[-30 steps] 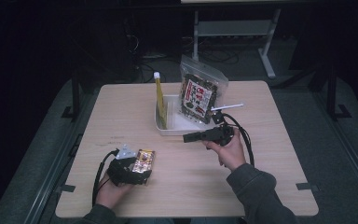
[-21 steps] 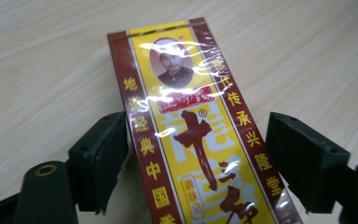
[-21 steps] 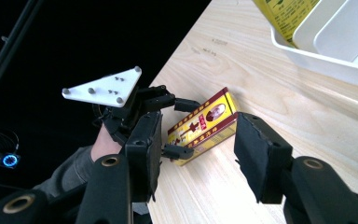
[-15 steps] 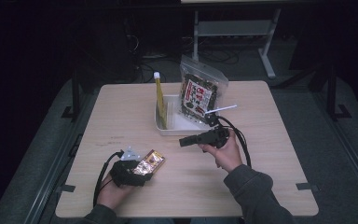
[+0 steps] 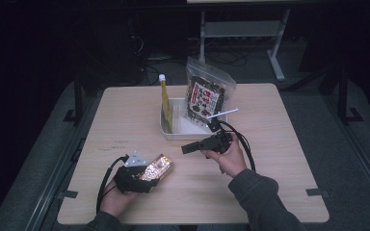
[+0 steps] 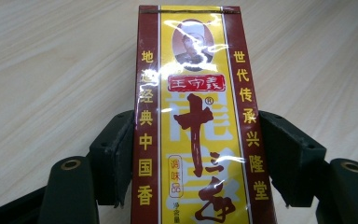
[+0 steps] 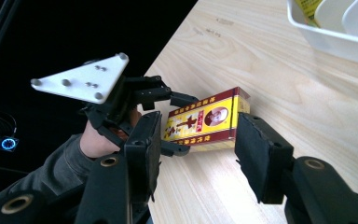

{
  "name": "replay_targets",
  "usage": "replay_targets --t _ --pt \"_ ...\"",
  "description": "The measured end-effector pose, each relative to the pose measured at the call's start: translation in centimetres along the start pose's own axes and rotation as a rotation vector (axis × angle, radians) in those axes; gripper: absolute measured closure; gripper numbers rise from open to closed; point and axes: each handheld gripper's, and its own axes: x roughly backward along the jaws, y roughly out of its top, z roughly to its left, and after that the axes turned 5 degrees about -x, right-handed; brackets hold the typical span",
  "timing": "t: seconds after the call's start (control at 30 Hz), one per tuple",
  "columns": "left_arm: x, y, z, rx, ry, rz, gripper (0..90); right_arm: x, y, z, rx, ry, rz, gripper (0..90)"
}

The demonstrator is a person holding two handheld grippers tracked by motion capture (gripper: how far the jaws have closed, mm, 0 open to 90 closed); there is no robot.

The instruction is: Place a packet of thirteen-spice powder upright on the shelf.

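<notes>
Black fingers (image 6: 114, 161) of the left gripper (image 5: 142, 174) are closed on the two long edges of a red-and-yellow seasoning box (image 6: 198, 135), which is clamped between them with its printed face turned up. In the right gripper view the same box (image 7: 205, 120) is seen held low over the pale wooden worktop (image 5: 279, 144), near its front left part; whether its underside touches the wood cannot be told. The grip across the narrow width is judged to be chosen so that the flat carton stays level and its far end projects free for a handover or for setting down.

The right gripper (image 5: 189, 147) is held above the middle of the worktop, pointed toward the box, with its fingers (image 7: 261, 158) spread wide and nothing between them. It is well apart from the box, apparently lined up so that the free end could be received.

Behind it a white tray (image 5: 192, 131) stands on the worktop, with a tall yellow packet (image 5: 165, 103) upright in it and a clear bag of dark snacks (image 5: 204, 98) leaning at its far right side. The tray is judged the likely destination for the box, since like goods are already gathered there.
</notes>
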Motion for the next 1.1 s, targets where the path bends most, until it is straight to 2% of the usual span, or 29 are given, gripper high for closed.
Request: replay_targets --t 0.27,0.4,0.57,0.8,1.1 --pt "0.6 0.8 -0.9 -0.036 -0.005 -0.048 31.7 -0.8 -0.3 -0.3 -0.008 -0.012 0.027 49.3" --pt "1.0 1.3 -1.4 -0.047 -0.025 -0.082 31.7 -1.3 -0.4 -0.6 -0.017 -0.014 0.047 48.3" --pt "1.3 1.6 -2.1 -0.072 -0.040 -0.097 31.7 -1.7 -0.5 -0.8 -0.026 -0.011 0.062 47.8" --pt "1.5 1.9 -2.5 -0.086 -0.049 -0.115 31.7 -2.2 -0.8 -1.2 -0.036 -0.011 0.081 47.9" --pt "1.6 2.2 -3.0 -0.110 -0.067 -0.140 31.7 -3.2 -1.0 -1.7 -0.071 0.016 0.105 50.1"
